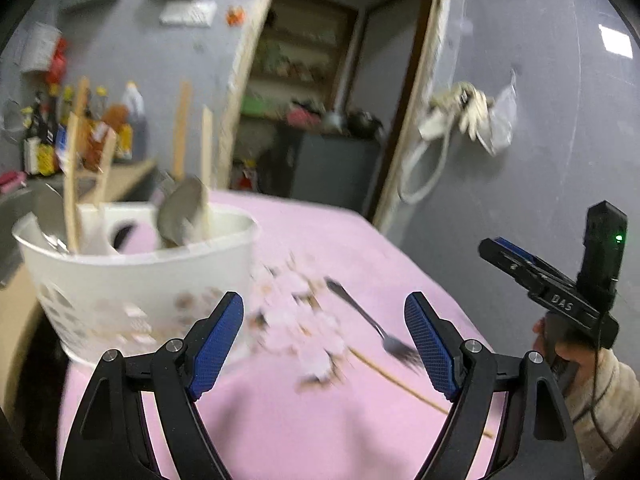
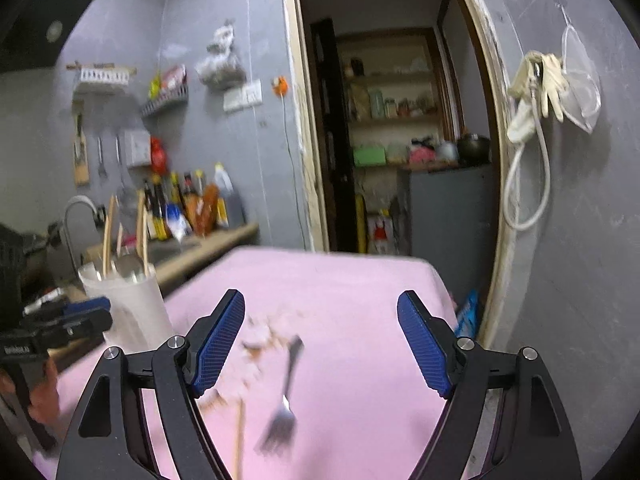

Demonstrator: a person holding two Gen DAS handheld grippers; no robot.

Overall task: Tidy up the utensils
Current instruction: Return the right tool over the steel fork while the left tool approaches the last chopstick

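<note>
While unheld, fork between right gripper jaws.

White letters "DAS" stand on the right hand-held gripper body.

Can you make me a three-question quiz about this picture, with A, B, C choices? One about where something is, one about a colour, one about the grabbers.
1. Where is the fork?
A. in the white holder
B. lying on the cloth
C. held by a gripper

2. What colour is the cloth?
A. pink
B. green
C. black

3. How is the right gripper?
A. shut on a chopstick
B. open, holding nothing
C. shut on the fork

Answers: 1 B, it lies flat on the cloth; 2 A, the tabletop covering is pink; 3 B, blue pads stand apart.
</note>
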